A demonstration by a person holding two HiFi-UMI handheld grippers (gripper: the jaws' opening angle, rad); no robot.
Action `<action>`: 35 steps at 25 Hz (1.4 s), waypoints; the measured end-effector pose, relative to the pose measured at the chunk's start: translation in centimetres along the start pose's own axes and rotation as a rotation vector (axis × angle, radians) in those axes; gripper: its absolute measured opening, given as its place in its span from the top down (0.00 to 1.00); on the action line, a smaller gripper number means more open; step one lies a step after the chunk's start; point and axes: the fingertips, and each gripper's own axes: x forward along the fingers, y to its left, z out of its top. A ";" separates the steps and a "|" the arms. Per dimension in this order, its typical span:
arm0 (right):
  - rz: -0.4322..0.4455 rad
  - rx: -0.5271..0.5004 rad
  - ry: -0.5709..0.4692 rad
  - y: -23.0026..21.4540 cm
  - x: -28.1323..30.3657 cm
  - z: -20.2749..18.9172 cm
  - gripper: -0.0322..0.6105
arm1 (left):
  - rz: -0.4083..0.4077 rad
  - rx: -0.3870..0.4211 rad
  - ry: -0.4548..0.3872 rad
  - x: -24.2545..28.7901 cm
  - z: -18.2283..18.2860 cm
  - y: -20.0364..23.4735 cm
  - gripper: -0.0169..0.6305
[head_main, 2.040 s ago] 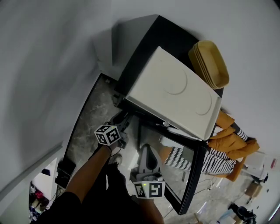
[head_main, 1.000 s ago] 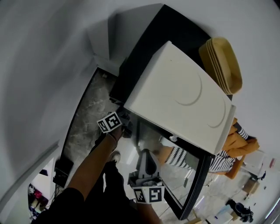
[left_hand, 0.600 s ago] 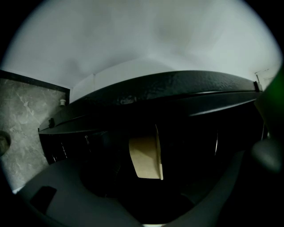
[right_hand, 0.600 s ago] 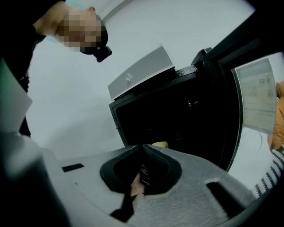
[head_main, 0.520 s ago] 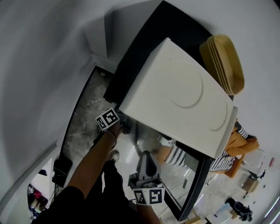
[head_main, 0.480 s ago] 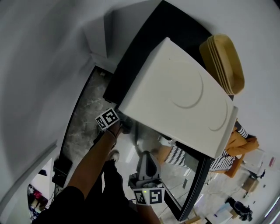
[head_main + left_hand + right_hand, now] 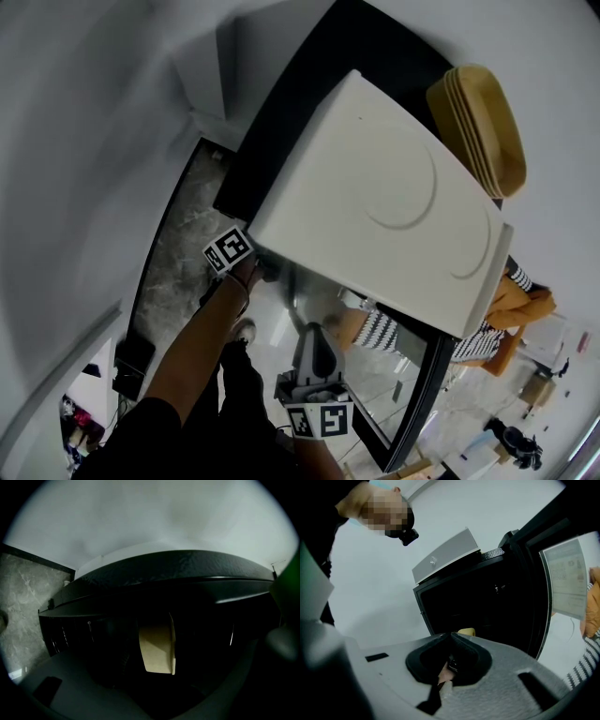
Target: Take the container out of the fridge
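Nearest us, the right tongs (image 7: pixel 451 635) are clenched tip to tip with nothing in them, held low before the open fridge (image 7: pixel 478 599). The left tongs (image 7: pixel 263 272) reach in under the fridge's top. Their jaws stand released and apart, and the container (image 7: pixel 157 648) shows between them, deeper in the dark interior. We cannot tell whether either jaw touches it.

The container is a pale cream box that looks like rigid plastic. We judge it light, smooth and liable to slip, so it should be held squarely across its two side walls.

Room inside is tight, with the top edge close above and faint ribs on the walls. The glass door (image 7: pixel 417 375) stands wide at the right, leaving a free path outward. A white tray (image 7: pixel 375 197) and stacked yellow baskets (image 7: pixel 483 127) rest on the fridge.
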 end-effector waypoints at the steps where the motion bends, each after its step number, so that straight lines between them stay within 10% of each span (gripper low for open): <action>1: -0.001 0.000 0.001 0.0 0.0 0.0 0.95 | -0.001 -0.006 -0.004 0.0 0.0 0.0 0.53; 35: -0.020 0.007 -0.002 0.6 -1.2 -0.7 0.95 | 0.009 -0.094 -0.038 -1.7 0.2 -0.2 0.68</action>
